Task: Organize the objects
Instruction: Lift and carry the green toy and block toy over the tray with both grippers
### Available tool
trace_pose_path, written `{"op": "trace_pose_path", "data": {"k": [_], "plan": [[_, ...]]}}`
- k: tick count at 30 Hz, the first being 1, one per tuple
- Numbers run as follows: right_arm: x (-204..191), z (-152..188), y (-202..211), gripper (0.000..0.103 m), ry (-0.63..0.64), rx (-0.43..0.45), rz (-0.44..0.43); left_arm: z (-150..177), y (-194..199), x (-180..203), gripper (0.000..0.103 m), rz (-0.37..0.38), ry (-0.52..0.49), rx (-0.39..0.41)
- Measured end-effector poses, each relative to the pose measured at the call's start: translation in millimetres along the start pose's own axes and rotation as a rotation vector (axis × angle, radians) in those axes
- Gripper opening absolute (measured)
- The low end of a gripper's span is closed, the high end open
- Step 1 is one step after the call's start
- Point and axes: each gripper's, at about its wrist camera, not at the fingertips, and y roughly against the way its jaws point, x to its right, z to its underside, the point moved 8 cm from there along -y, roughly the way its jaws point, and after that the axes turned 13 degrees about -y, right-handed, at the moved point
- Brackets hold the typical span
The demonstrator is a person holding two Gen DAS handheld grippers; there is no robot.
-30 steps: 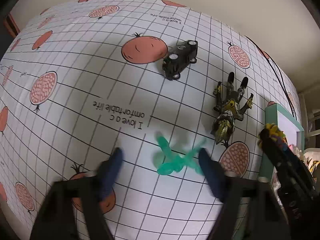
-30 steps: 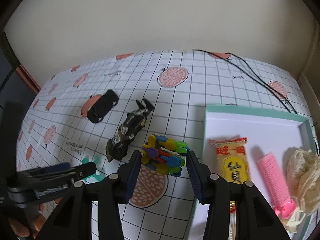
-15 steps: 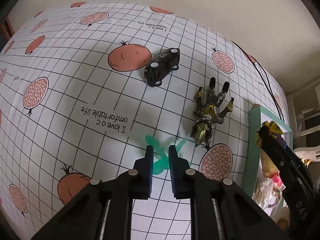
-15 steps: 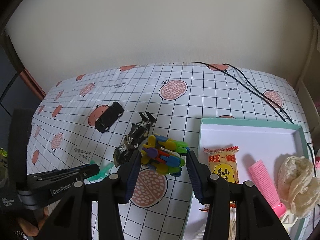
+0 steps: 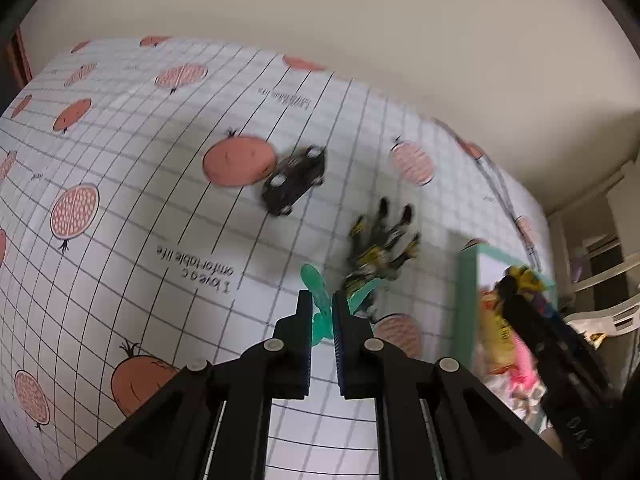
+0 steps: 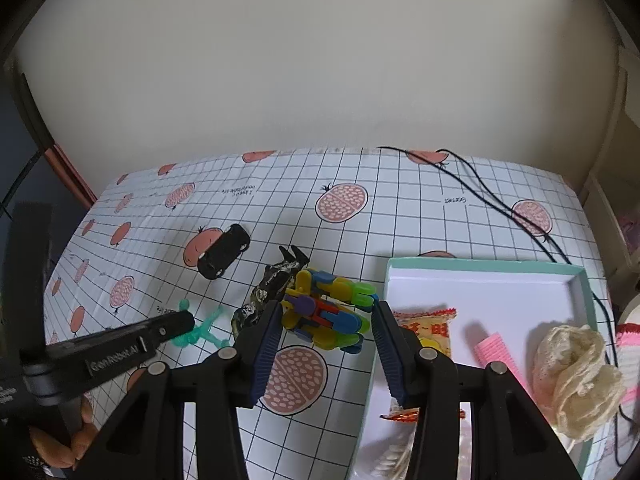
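Observation:
My left gripper [image 5: 322,297] is shut on a green stick-figure toy [image 5: 314,277], whose limbs poke out past the fingertips. From the right wrist view the same green figure [image 6: 202,330] sits under the left gripper [image 6: 186,320], close over the checked cloth. My right gripper [image 6: 326,322] is shut on a multicoloured block toy [image 6: 328,312], held above the cloth just left of the teal tray [image 6: 480,264]. A black toy car [image 5: 294,180] and a black-and-yellow action figure [image 5: 380,254] lie on the cloth beyond both grippers.
The tray holds a snack packet [image 6: 430,328], a pink comb [image 6: 498,350] and a cream lace cloth [image 6: 576,368]. A black cable [image 6: 492,204] runs across the cloth's back right. A wall bounds the far side; shelves stand at the right.
The left gripper went from open around the green figure to shut on it, then drew back and up. The right gripper rose with the block toy, staying beside the tray.

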Motion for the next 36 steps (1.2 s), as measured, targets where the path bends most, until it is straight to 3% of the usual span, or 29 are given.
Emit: {"op": "trace_pose_path", "data": {"k": [6,12,27,36], "plan": [[9,-8,14,0.049,-0.006,0.025,-0.001,-23,14,29,0.009,0.036,-0.009,0.094],[29,-13,25,0.049,-0.018,0.037,0.017,-30,22,58,0.009,0.071,-0.03,0.132],[109,-16,45,0.049,-0.087,0.041,0.102,-27,8,147,0.009,0.172,-0.103,0.128],[146,-12,46,0.049,-0.14,0.017,0.158,-11,-6,198,0.01,0.201,-0.192,0.081]]}}
